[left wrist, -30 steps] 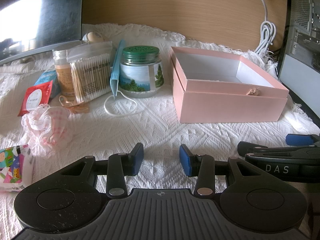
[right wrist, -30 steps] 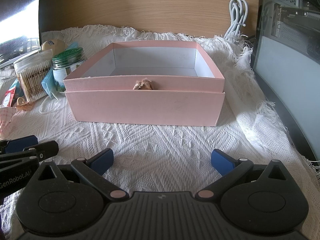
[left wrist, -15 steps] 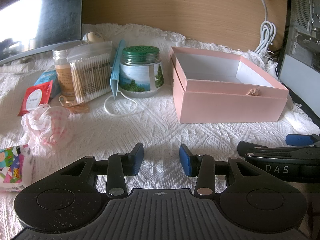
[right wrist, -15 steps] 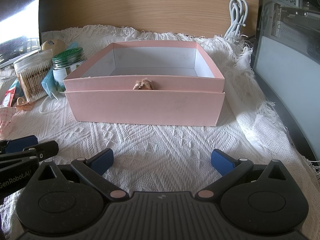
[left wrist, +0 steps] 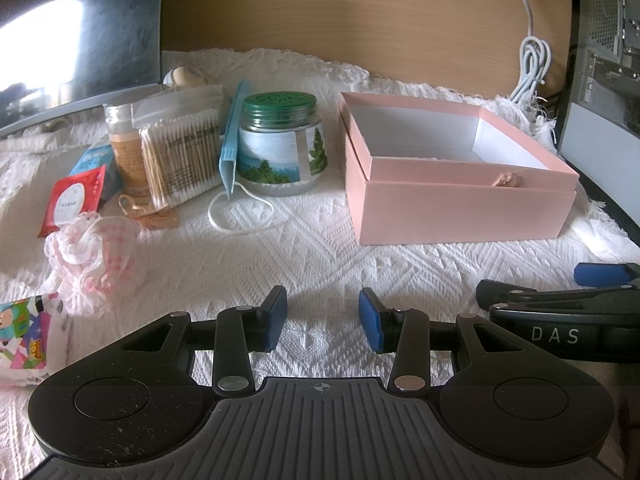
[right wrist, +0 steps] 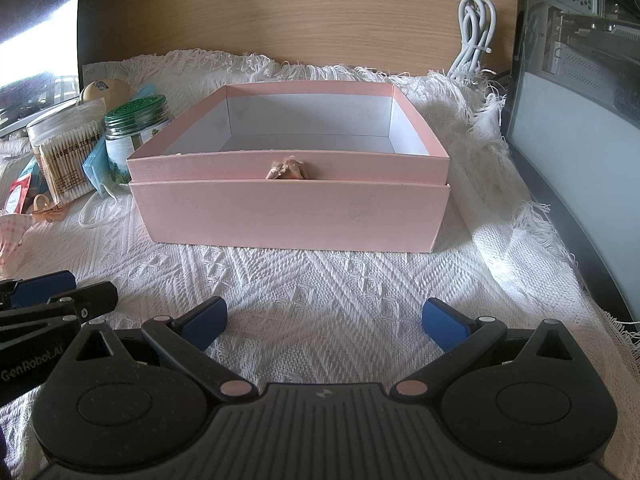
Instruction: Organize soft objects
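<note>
An open pink box [left wrist: 460, 208] [right wrist: 288, 216] stands on the white knitted cloth; what shows of its inside is bare. A crumpled pink-checked soft cloth [left wrist: 96, 256] lies at the left, with a blue face mask [left wrist: 230, 148] leaning on a green-lidded jar [left wrist: 280, 144]. A tissue pack [left wrist: 22, 344] lies at the far left edge. My left gripper [left wrist: 322, 324] is open and empty, low over the cloth, right of the pink cloth. My right gripper [right wrist: 322, 324] is open wide and empty, in front of the box.
A bag of cotton swabs [left wrist: 180, 160], a brown bottle [left wrist: 124, 148], a red sachet [left wrist: 74, 200] and rubber bands [left wrist: 148, 216] crowd the left. A white cable [right wrist: 474, 36] hangs at the back wall. A computer case [right wrist: 580, 100] stands at the right.
</note>
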